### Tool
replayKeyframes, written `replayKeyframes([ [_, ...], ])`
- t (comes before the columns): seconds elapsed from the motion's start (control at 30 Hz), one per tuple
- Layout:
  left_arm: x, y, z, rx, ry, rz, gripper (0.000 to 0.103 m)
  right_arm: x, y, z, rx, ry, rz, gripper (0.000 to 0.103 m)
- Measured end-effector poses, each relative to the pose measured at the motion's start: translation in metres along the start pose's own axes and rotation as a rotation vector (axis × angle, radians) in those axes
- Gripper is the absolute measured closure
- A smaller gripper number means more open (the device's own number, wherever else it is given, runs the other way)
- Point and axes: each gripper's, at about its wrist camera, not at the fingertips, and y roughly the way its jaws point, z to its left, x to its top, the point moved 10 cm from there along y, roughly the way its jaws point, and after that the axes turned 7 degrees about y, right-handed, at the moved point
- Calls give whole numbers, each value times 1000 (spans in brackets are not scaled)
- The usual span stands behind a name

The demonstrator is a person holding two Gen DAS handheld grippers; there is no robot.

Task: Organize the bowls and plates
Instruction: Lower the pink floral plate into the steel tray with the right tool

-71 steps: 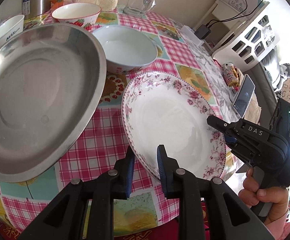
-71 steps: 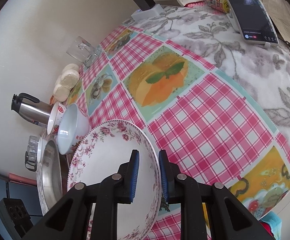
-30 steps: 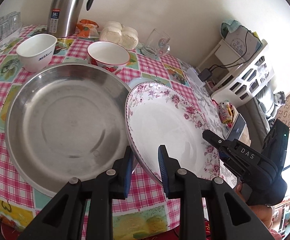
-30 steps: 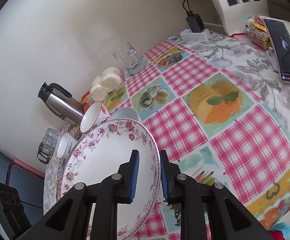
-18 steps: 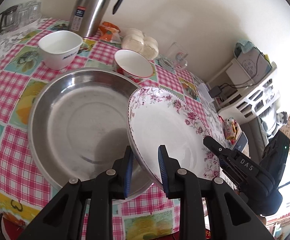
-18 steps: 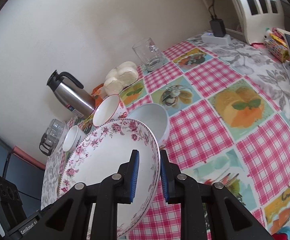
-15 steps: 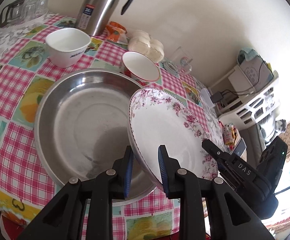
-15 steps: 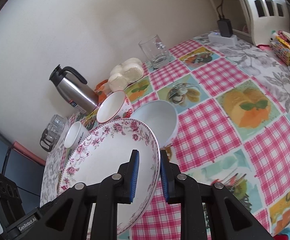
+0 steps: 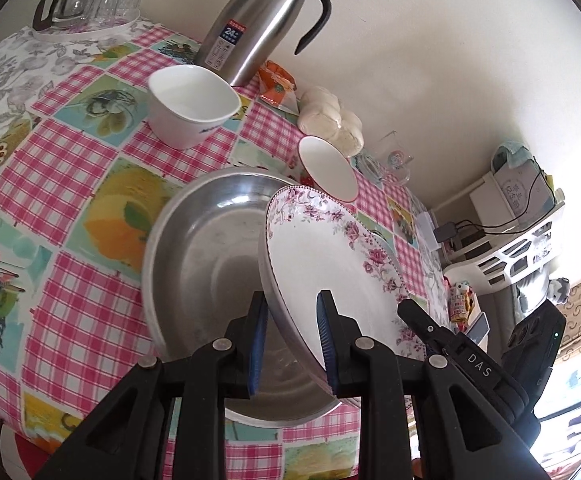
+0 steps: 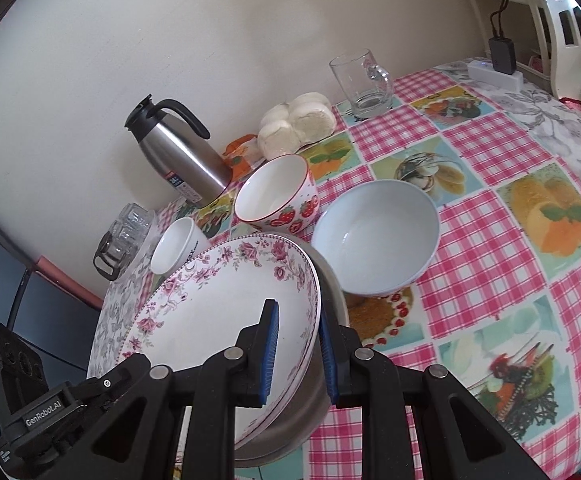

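Steel dish (image 9: 210, 264) flat on the table, acting as stack base. Floral plate (image 9: 330, 256) tilted over it, rim pinched by left gripper (image 9: 290, 336) and right gripper (image 10: 296, 350), both nearly closed (two-sided hold for control). Blue bowl (image 10: 374, 236) just beside.

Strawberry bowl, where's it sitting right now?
In the right wrist view the strawberry bowl stands on the table near the wall, between the steel flask and the pale blue bowl, just behind the flowered plate.
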Motion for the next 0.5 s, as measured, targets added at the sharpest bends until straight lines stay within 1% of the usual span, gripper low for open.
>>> replayKeyframes([
  [0.13, 2, 1, 16, 23, -24, 11, 77, -8, 11, 11, -2, -12, 21, 81],
  [0.3, 1, 10, 31, 49, -51, 36, 77, -18, 28, 10, -17, 4, 59, 82],
  [0.4, 2, 15, 33, 67, -44, 40, 77, -18, 32, 8, -21, 15, 58, 81],
  [0.5, 5, 18, 35, 67, -44, 36, 77, -15, 34, 9, -21, 11, 45, 81],
])
